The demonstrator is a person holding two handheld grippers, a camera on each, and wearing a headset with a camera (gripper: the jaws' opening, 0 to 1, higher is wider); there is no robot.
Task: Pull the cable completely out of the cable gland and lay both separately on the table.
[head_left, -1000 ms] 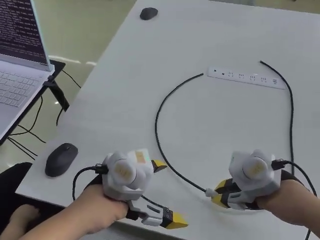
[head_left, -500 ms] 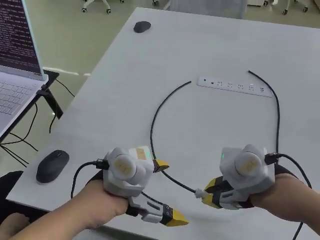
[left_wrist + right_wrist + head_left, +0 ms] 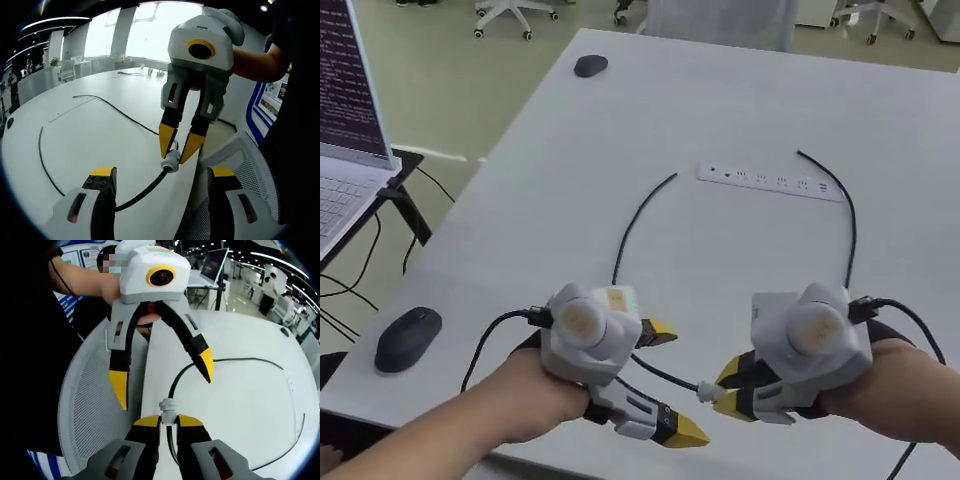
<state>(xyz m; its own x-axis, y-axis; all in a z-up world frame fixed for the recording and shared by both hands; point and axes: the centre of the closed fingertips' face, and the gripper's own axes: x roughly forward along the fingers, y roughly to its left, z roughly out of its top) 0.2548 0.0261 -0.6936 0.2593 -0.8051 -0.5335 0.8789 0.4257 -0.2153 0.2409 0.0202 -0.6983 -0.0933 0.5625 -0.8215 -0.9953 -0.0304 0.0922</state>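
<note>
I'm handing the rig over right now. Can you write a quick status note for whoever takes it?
The left tool is open, its jaws either side of the cable, not gripping.
The right tool is shut on the cable gland, near the front edge of the table.
Done: the gland is gripped.
Left: the cable runs through it, so clamp the cable, pull it fully out, then lay both apart.

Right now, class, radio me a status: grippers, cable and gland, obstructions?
Right gripper shut on cable gland. Left gripper open, jaws straddling the cable. Cable not yet out of gland. Power strip well clear of the work.
</note>
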